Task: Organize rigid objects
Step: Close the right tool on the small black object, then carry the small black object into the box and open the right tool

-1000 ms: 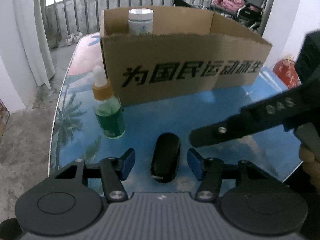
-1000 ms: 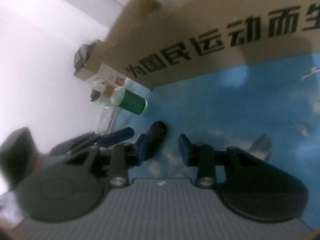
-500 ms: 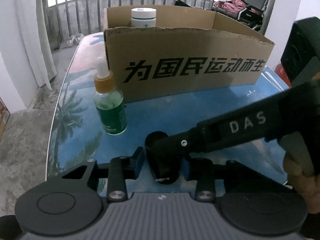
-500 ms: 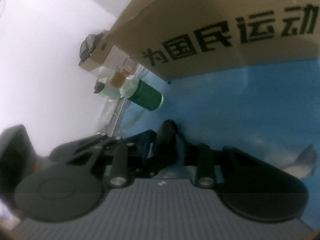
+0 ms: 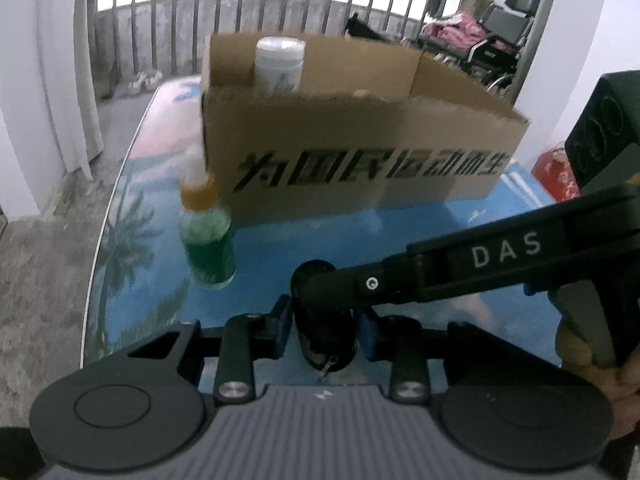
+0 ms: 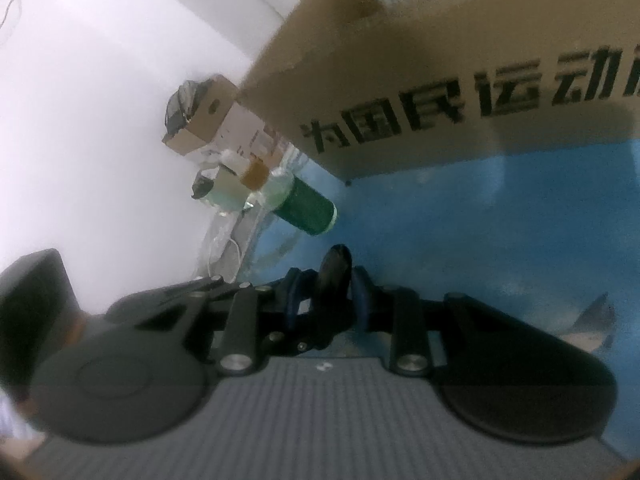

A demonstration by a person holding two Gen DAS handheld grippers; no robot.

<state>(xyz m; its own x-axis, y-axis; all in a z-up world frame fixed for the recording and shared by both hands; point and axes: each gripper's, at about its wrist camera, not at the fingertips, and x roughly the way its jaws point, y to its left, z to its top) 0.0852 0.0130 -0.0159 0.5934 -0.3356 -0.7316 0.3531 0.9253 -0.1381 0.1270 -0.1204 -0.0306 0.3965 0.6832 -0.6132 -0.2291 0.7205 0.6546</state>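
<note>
We saw both left gripper [image 5: 323, 322] and right gripper [image 6: 326, 296] pinching the black oblong case [image 5: 326, 336], left jaws having just closed from spread, left view alone showing the hand [image 5: 600, 360], blue worktop [image 5: 420, 236].

Daylight is entering through the far railing [image 5: 248, 32] and overexposing the sky behind it. Both fisheye views are bending straight lines and darkening at the corners. Motion blur is softening the cardboard box [image 5: 360, 152] lettering and the green bottle [image 5: 206, 240]. The white wall [image 6: 100, 100] is washing out on the left.
</note>
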